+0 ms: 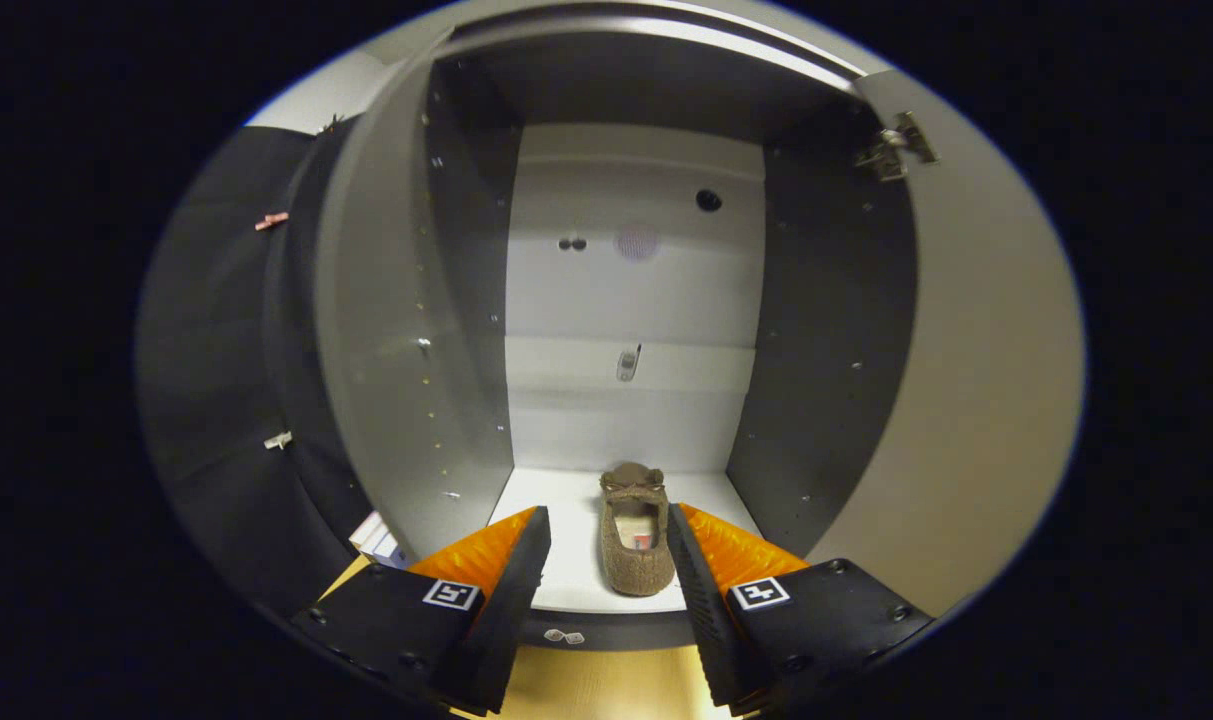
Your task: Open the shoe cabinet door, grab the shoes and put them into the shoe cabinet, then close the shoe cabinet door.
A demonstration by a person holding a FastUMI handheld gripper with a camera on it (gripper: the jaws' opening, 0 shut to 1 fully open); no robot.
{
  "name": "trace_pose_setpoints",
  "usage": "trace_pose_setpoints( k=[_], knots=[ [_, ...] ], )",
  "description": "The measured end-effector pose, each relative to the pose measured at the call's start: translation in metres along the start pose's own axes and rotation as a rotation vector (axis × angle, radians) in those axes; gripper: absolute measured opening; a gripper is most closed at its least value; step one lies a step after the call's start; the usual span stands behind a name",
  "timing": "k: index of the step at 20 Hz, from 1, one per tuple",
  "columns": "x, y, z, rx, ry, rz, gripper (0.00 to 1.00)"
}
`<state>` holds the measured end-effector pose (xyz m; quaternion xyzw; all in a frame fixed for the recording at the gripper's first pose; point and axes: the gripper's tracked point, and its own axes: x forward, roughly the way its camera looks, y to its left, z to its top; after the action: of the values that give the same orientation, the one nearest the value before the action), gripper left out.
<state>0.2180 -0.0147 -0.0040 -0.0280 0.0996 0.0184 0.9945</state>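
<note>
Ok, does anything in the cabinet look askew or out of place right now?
Nothing stands out. The brown shoe lies flat on the cabinet floor, toe toward the back panel, between the open gripper fingers. The door is swung open at the right.

Booth backdrop, clips, floor bits.
Black cloth wall (216, 330) at left with a reddish clip (272, 221) high up and a white clip (278, 440) lower down; pale wall (316, 100) above the cloth; light wooden floor (606, 685) below; small white stack (378, 540), unclear what, at the cloth's foot.
</note>
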Motion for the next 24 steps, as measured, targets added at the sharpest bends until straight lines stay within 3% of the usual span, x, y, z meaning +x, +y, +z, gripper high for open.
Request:
trace_pose_setpoints(
  k=[12, 17, 24],
  knots=[
    [-0.195, -0.050, -0.009, 0.076, -0.154, -0.043, 0.75],
    [-0.263, -0.106, -0.016, 0.105, -0.156, -0.121, 0.80],
    [-0.324, -0.187, -0.031, 0.121, -0.158, -0.224, 0.87]
  ],
)
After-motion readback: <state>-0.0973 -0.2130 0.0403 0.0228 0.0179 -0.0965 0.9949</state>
